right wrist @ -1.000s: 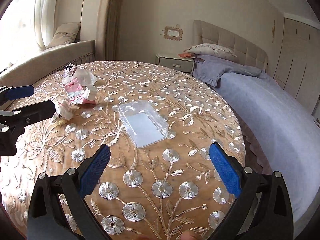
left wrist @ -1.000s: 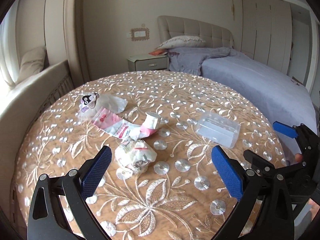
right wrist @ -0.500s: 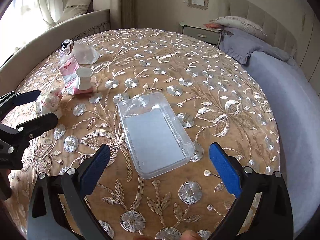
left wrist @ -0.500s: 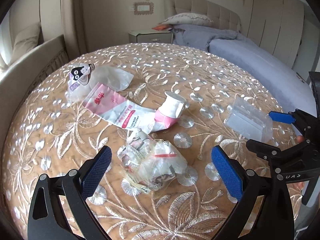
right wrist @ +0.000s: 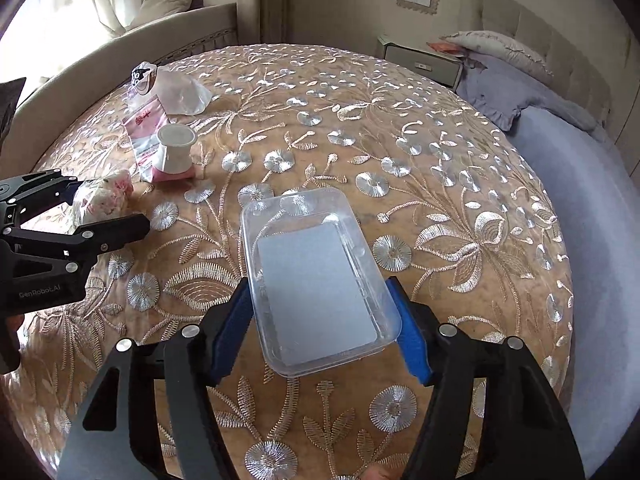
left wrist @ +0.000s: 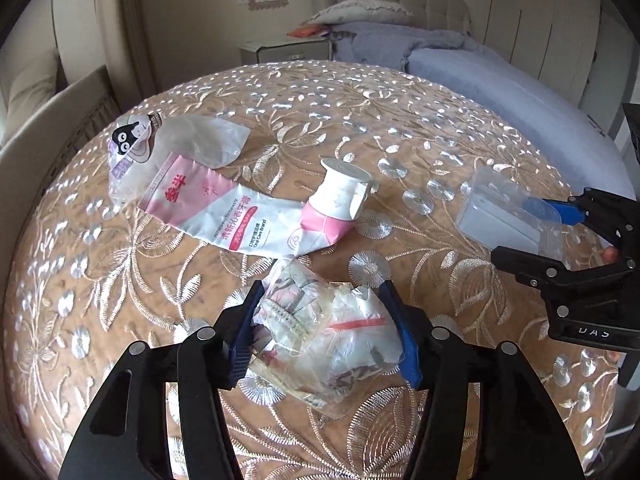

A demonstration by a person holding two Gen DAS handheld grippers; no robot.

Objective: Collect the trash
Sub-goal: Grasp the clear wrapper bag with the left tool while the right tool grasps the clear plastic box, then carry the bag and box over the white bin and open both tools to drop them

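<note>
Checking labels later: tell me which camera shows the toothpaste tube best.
The left wrist view: the toothpaste tube lies side-on there, pink and white print and cap all visible. The right wrist view shows it small and end-on, cap first, at far left.

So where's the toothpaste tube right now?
In the left wrist view the toothpaste tube lies on the table, just beyond the crumpled wrapper between the left gripper fingers.

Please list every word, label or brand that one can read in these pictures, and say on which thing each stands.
"GenRobot.AI": on the left gripper body, right wrist view.
"Oral Care Brand": on the toothpaste tube; its "TOOTHPASTE" line is only partly legible.
Red and pink Chinese characters on the tube: not surely readable.
Mirrored letters on the right gripper body: unclear.
Cartoon-face packet: print blurred.
</note>
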